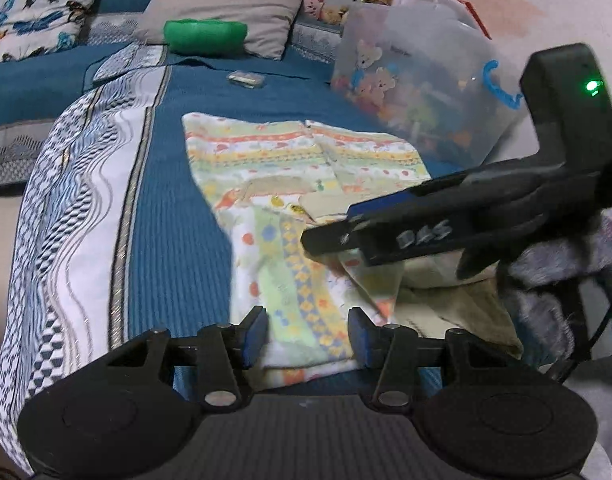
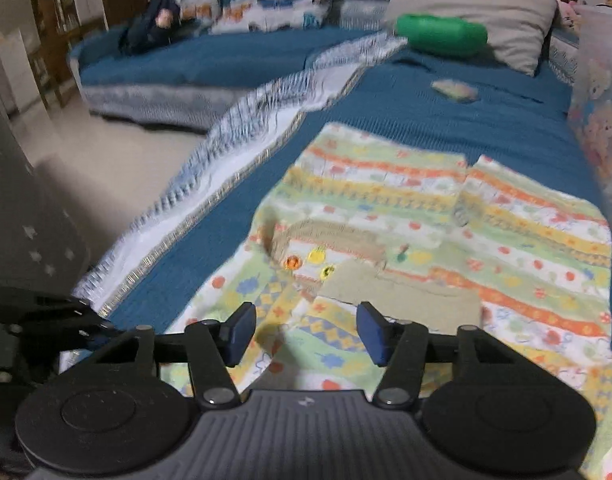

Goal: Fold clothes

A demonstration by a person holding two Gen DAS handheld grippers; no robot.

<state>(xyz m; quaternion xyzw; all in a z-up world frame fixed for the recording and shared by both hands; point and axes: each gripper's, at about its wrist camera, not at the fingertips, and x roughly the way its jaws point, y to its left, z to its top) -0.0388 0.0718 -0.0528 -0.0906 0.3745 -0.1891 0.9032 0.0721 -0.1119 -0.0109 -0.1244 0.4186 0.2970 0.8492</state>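
A child's garment (image 1: pixel 290 184) with green, orange and yellow patterned stripes lies partly folded on the blue bedspread (image 1: pixel 174 208). Its near part is doubled over toward me. My left gripper (image 1: pixel 308 336) hovers open over the garment's near edge, with cloth below the gap and its blue pads clear of it. My right gripper (image 1: pixel 326 240) reaches in from the right across the garment. In the right wrist view, the right gripper (image 2: pixel 306 332) is open above the garment (image 2: pixel 426 216), close to its beige neck trim (image 2: pixel 338 240). The pads are not pressing on the cloth.
A clear plastic bin (image 1: pixel 418 92) with bear pictures stands at the garment's far right. A green roll (image 1: pixel 205 36), a grey pillow (image 1: pixel 226 4) and a butterfly pillow (image 1: pixel 38 12) lie beyond. A small packet (image 1: pixel 245 79) sits on the bed. The patterned bed border (image 1: pixel 78 240) drops off at the left.
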